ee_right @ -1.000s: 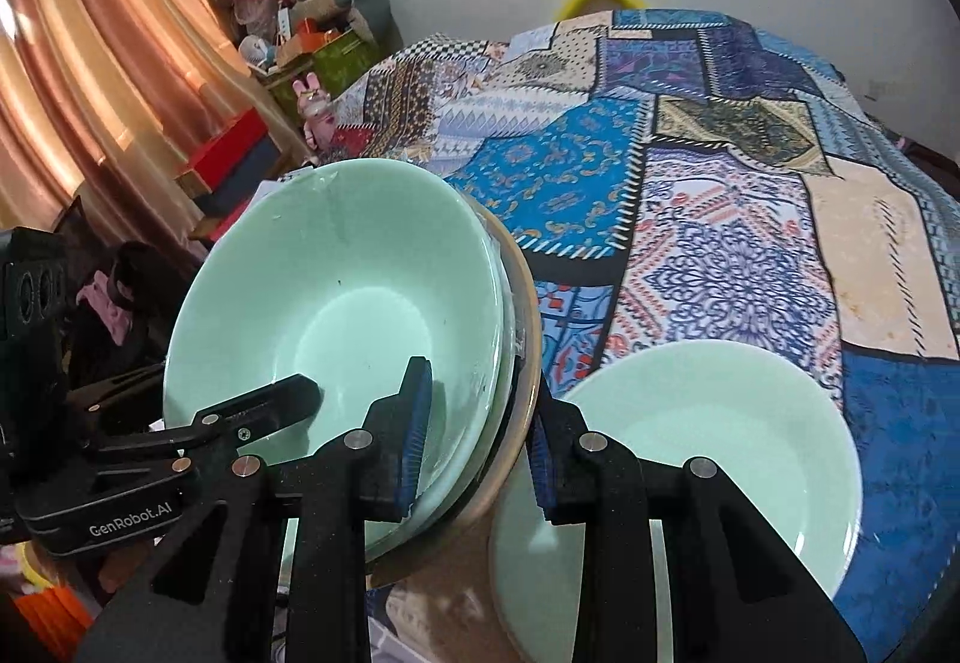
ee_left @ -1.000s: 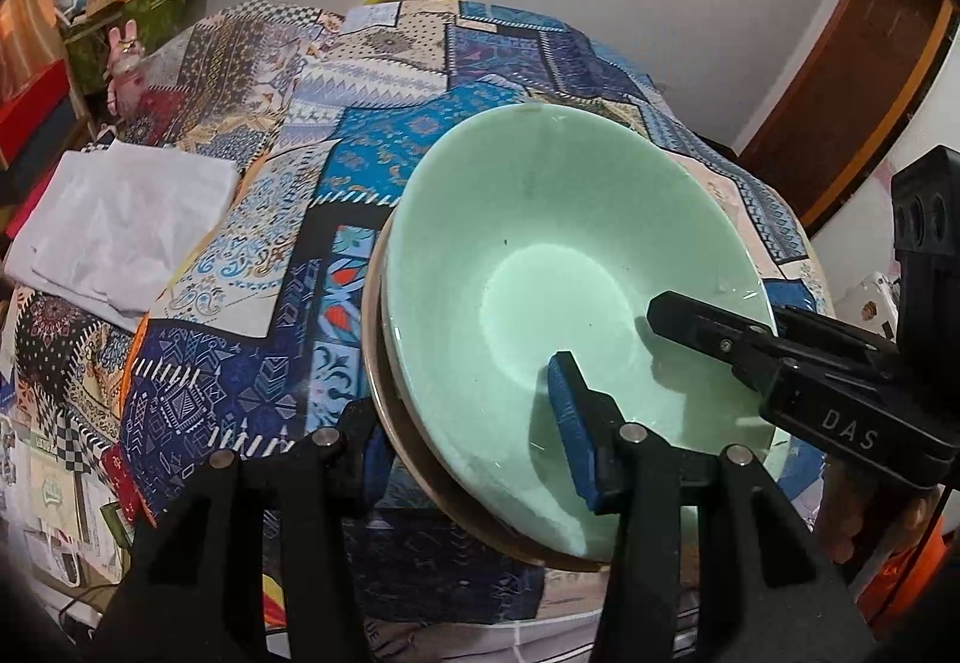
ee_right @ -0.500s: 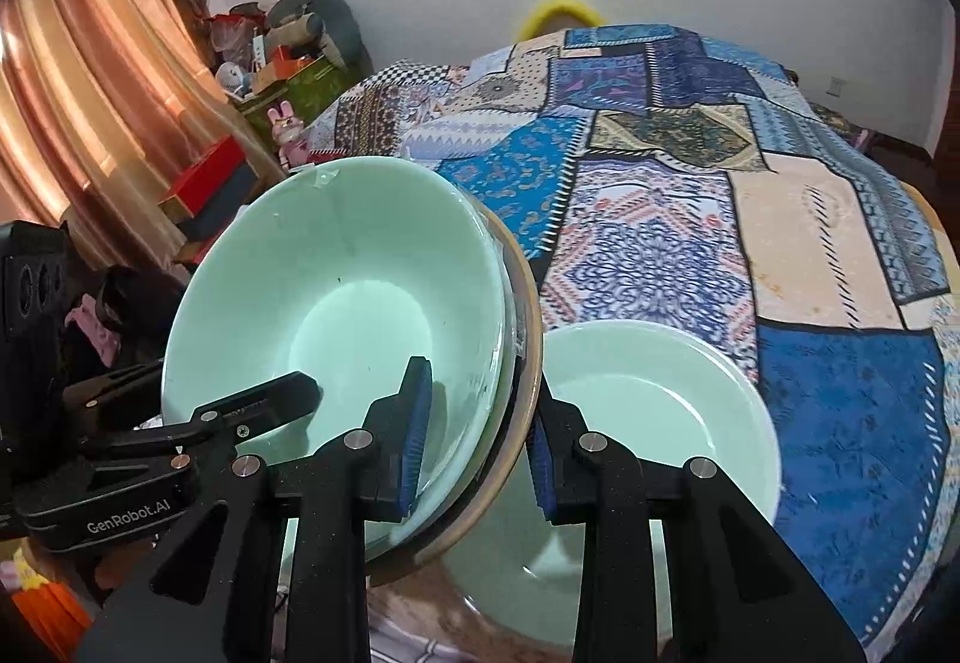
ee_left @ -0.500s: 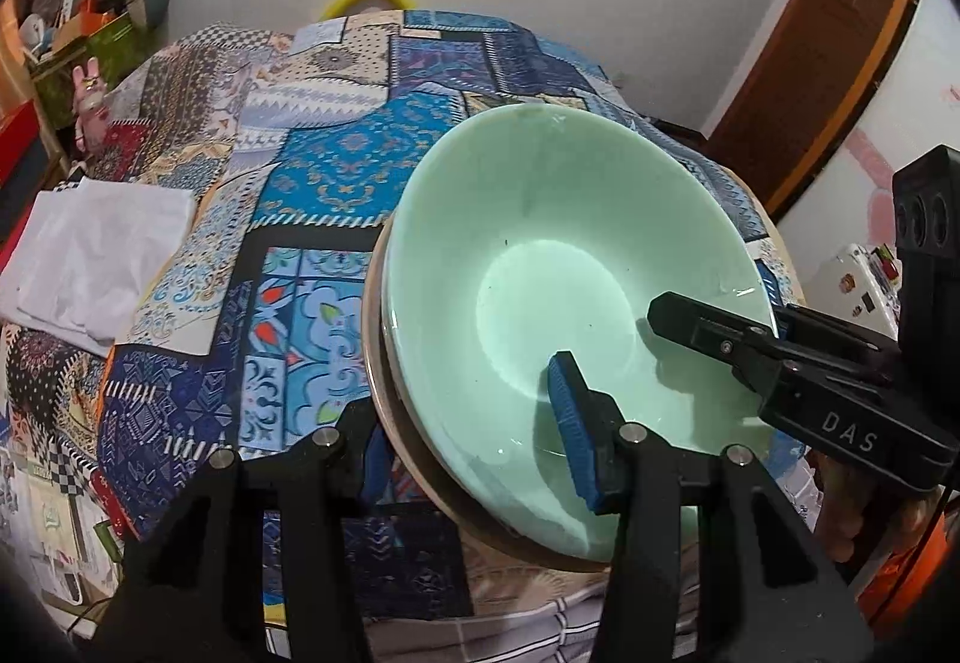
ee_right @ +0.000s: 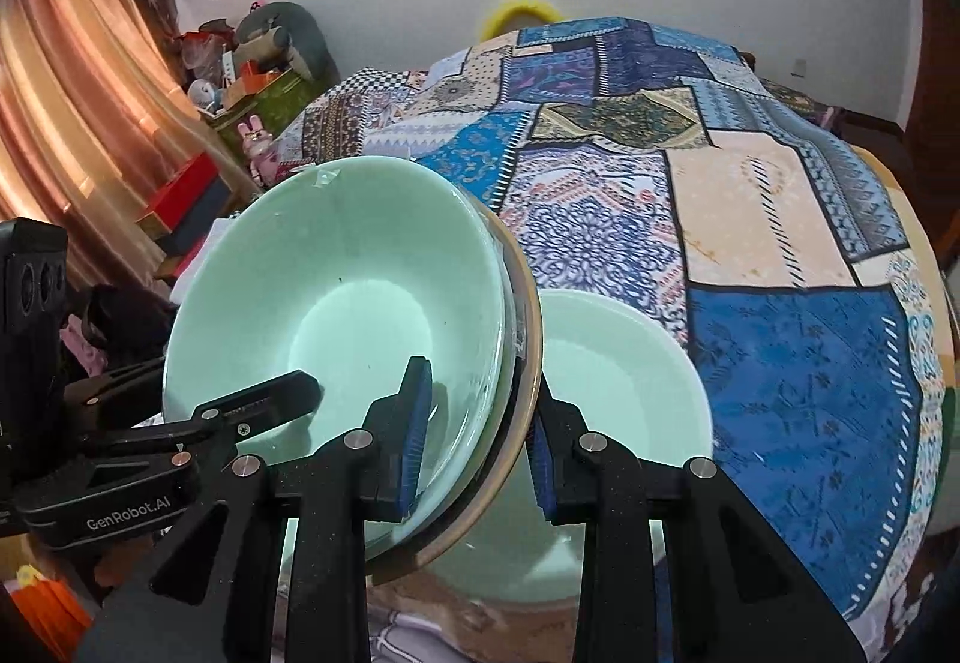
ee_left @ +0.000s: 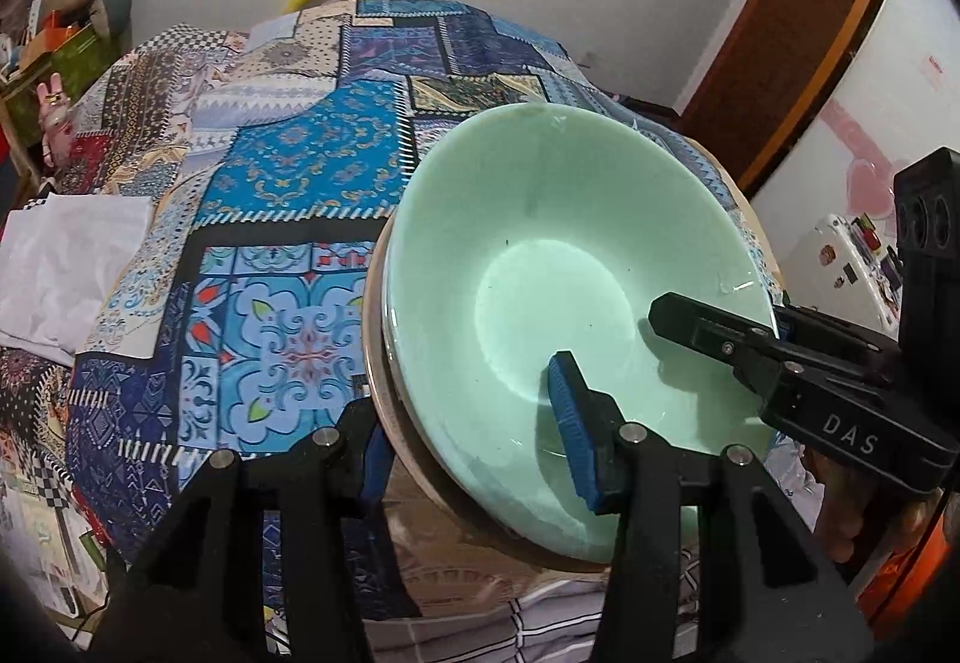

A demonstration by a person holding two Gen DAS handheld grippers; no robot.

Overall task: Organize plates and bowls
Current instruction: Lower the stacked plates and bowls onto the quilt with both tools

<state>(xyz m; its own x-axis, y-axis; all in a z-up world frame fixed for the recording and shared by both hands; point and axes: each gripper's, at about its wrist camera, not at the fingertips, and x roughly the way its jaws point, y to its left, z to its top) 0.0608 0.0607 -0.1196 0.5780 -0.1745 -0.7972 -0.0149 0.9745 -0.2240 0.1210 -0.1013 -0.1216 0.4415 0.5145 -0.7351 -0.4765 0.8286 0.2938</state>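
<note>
A stack of pale green bowls (ee_left: 540,267) nested on a tan-rimmed plate (ee_left: 375,363) is held up above the bed. My left gripper (ee_left: 474,441) is shut on the stack's near left rim, one blue pad inside the top bowl and one under the plate. My right gripper (ee_right: 474,441) is shut on the opposite rim of the same stack (ee_right: 336,303). Each gripper shows in the other's view. Another pale green bowl (ee_right: 606,381) sits on the bed beyond and below the stack in the right wrist view.
A patchwork bedspread (ee_left: 312,195) covers the bed. White folded cloth (ee_left: 66,261) lies at its left side. Toys and boxes (ee_right: 252,81) stand by the orange curtain (ee_right: 66,111). A wooden door (ee_left: 798,21) is at the right.
Both grippers have carried the stack together, and the views have tilted up. In the right wrist view the lone bowl on the bed has shifted left, closer under the stack.
</note>
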